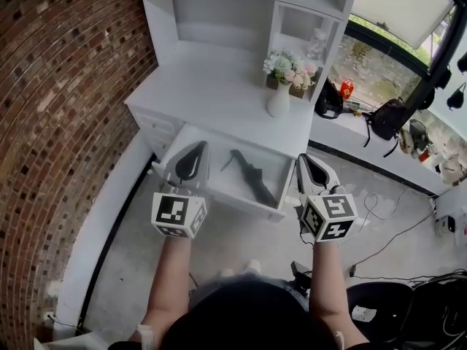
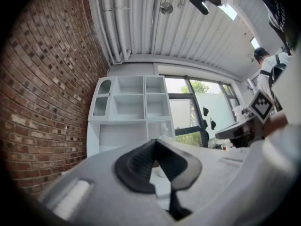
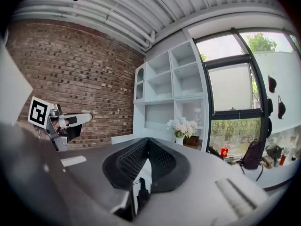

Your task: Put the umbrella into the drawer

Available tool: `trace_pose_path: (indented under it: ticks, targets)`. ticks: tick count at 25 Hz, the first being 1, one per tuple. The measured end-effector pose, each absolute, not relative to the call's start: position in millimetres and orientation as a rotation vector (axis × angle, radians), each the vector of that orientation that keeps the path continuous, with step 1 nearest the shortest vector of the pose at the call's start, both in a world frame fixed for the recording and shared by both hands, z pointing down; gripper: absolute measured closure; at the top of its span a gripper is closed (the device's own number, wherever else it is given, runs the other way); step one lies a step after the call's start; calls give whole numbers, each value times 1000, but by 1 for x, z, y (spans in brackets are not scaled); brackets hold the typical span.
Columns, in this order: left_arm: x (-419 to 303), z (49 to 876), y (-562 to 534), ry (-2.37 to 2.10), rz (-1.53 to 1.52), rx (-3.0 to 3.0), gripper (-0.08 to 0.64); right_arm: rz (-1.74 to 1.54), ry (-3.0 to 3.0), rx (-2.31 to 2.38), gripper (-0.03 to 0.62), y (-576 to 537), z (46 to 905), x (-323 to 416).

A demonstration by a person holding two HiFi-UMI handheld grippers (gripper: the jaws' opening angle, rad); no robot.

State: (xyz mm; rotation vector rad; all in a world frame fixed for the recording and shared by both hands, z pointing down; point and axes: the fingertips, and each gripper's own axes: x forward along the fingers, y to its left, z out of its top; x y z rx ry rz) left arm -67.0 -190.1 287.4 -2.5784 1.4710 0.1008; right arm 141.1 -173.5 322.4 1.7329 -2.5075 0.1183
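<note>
The black folded umbrella (image 1: 250, 178) lies inside the open white drawer (image 1: 241, 203) at the front of the desk, with nothing touching it. My left gripper (image 1: 195, 152) hovers over the drawer's left end, jaws shut and empty. My right gripper (image 1: 308, 162) hangs just off the drawer's right end, also shut with nothing held. In the left gripper view the pads (image 2: 141, 166) meet at the tip and face the white hutch (image 2: 131, 102). The right gripper view shows its closed pads (image 3: 162, 161), with the left gripper (image 3: 61, 124) beside it.
A white vase of flowers (image 1: 279, 99) stands on the desk top (image 1: 211, 86) under the hutch shelves. A brick wall (image 1: 58, 122) runs along the left. A window sill at the right holds a backpack (image 1: 387, 119) and small items. Cables lie on the floor (image 1: 394, 232).
</note>
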Motion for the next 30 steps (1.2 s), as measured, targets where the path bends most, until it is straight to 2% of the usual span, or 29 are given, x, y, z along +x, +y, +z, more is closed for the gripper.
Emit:
trace_pose_path:
  ticks: [12, 30]
  targets:
    - [-59, 264, -193, 1472, 113, -2497, 561, -175, -2444, 1793, 589, -164, 271, 153]
    - [-61, 243, -185, 1473, 87, -2379, 561, -350, -2399, 1847, 588, -149, 253, 175]
